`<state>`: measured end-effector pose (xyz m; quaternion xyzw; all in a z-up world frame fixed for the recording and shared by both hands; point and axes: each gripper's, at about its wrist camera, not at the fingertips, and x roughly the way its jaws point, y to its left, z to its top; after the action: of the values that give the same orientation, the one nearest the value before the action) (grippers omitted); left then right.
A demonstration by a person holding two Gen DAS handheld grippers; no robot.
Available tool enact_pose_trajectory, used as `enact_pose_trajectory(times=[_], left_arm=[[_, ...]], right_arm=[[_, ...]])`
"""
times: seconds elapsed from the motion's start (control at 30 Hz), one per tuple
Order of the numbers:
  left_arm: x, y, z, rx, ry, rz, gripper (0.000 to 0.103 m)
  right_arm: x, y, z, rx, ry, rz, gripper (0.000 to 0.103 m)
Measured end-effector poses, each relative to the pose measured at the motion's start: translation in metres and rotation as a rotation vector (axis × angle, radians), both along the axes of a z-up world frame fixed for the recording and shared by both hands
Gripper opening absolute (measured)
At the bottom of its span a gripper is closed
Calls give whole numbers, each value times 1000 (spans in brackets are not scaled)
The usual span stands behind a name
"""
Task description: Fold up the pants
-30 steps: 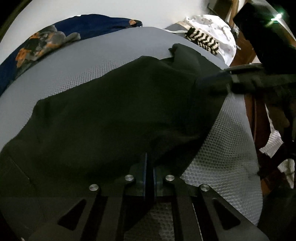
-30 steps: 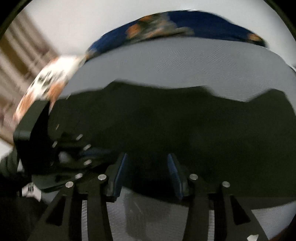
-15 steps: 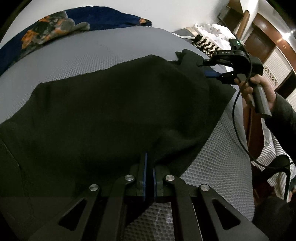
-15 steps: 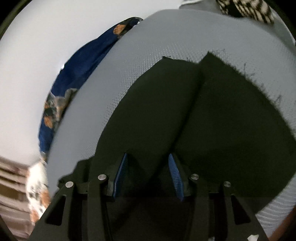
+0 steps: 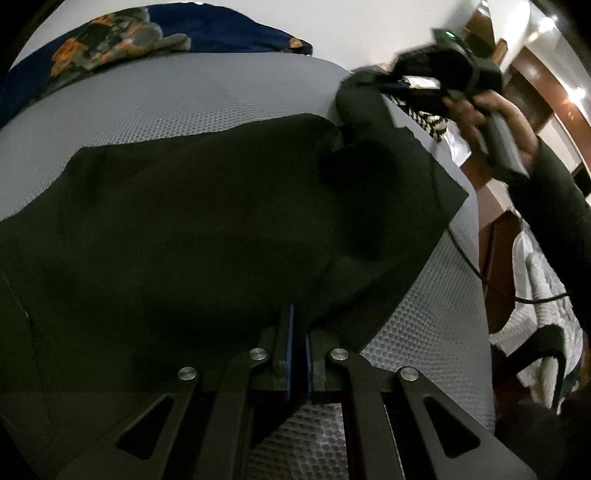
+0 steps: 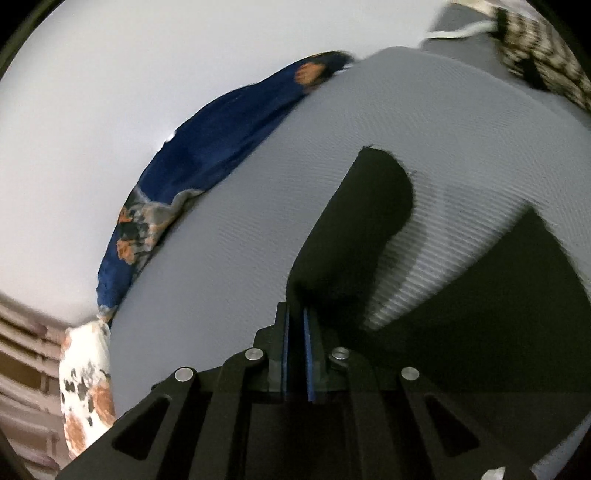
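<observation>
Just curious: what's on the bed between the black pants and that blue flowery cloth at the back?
Nothing: only bare grey mattress separates the pants from the blue cloth. The left wrist view shows it best.

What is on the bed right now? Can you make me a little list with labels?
surface: grey mesh-textured bed cover
main thing: dark pants, spread across the cover
left gripper: shut on the near edge of the pants
right gripper: jaws closing, with a lifted end of the pants between them
person: a hand holds the right gripper's handle
other cloth: blue flowered fabric at the far edge, black-and-white striped cloth at the corner
fold: not yet finished
</observation>
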<state>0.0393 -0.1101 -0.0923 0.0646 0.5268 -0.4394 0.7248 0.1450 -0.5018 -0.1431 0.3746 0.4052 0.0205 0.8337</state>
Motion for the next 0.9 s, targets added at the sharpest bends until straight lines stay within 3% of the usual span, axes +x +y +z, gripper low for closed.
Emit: enact_pose_trajectory(times=[0.1, 0.2, 0.3, 0.43, 0.6, 0.77, 0.9], left_arm=[[2, 3, -3, -14, 32, 29, 5], [2, 4, -5, -23, 47, 46, 5], [2, 4, -6, -29, 60, 54, 5], [4, 4, -8, -41, 82, 60, 5], [4, 2, -9, -43, 87, 61, 5], [8, 8, -7, -39, 91, 66, 5], [10, 6, -7, -34, 96, 70, 5]], right_arm=[[35, 26, -6, 13, 20, 106, 24], [54, 46, -8, -13, 16, 191, 24], [51, 43, -6, -18, -11, 196, 24], [23, 10, -9, -22, -22, 113, 24], [2, -31, -39, 8, 36, -11, 24], [9, -54, -70, 122, 51, -70, 24], [26, -60, -80, 153, 31, -97, 23]])
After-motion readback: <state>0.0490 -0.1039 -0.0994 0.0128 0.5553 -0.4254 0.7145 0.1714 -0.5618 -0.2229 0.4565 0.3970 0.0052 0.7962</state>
